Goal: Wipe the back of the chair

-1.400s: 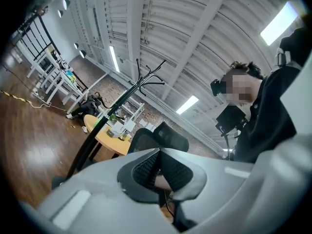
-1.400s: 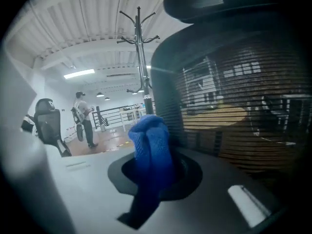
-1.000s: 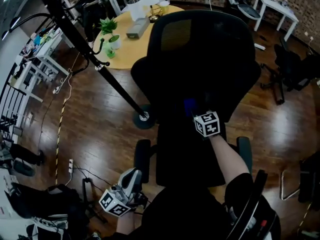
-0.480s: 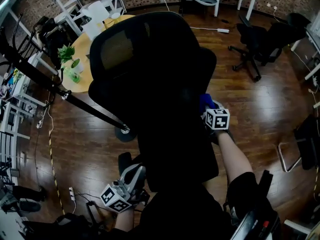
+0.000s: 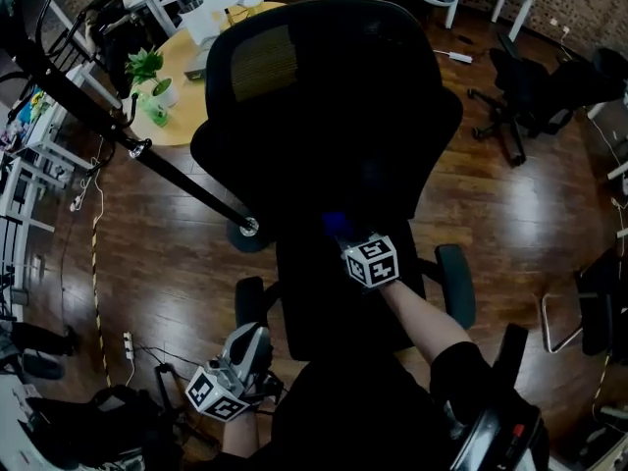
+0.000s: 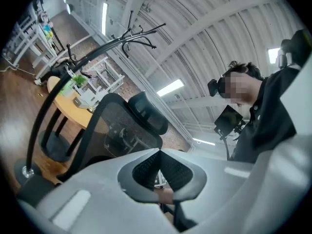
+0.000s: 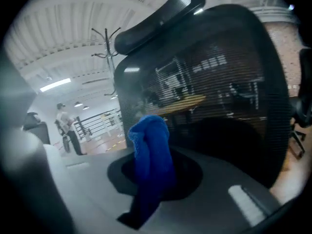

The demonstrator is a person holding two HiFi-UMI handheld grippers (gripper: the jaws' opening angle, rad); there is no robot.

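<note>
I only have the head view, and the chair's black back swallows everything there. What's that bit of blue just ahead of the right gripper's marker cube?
Observer: A blue cloth, bunched up and pinched between the right gripper's fingers.
Operator: And the other one, is it holding anything?
Observer: No. The left gripper's fingers are closed together with nothing between them.
Operator: What is the cloth aimed at?
Observer: The chair's mesh back, below the headrest. I cannot tell whether the cloth touches the mesh.
</note>
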